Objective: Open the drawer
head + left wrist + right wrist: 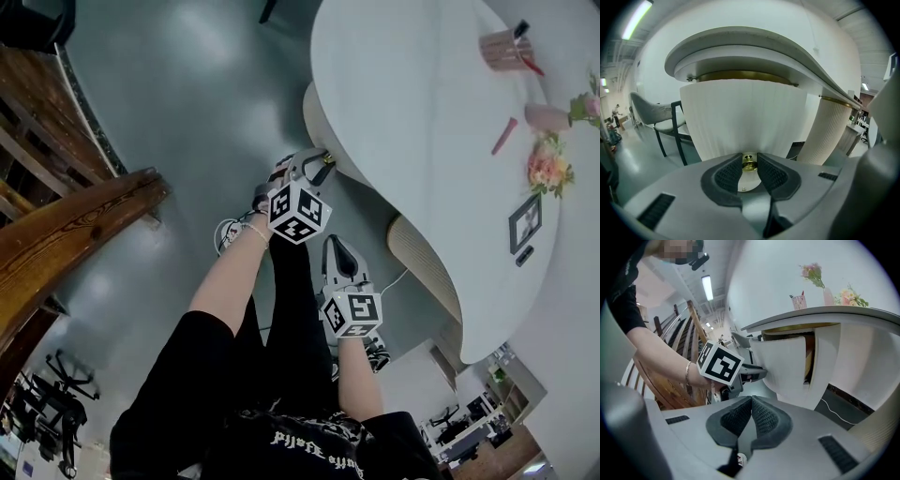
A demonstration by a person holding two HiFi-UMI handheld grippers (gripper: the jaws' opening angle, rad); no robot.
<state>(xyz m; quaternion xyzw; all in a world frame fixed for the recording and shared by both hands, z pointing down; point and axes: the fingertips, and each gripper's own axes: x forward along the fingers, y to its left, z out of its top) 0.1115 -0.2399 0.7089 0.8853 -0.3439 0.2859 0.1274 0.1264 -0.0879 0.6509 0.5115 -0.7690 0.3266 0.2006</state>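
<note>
- The right gripper (pixel 751 400) hangs nearest the person's body. Its jaws are pressed together with nothing between them (it seems to have no part in this step).
- Just ahead of it, the left gripper (pixel 749 158) points slantwise down at the desk. Its jaws are part-way closed and clamped on a small brass knob (pixel 749 163), one pad on either side.
- The knob sits on the curved, ribbed white front of the drawer (pixel 740 117), which hangs under the near edge of the white table (pixel 403 122).
- In the right gripper view, the drawer front stands out from the table's body, with a gap and a wooden inside showing behind it. I judge the pull to be under way and the drawer partly open.
- The next move calls for a steady draw toward the person, along the drawer's own run, with a firm grip. The knob is small and round, so a tilted pull might let the pads slip off.
- Farther back on the tabletop stand a pink cup (pixel 504 49) and some flowers (pixel 548 167), well apart from the work.
</note>
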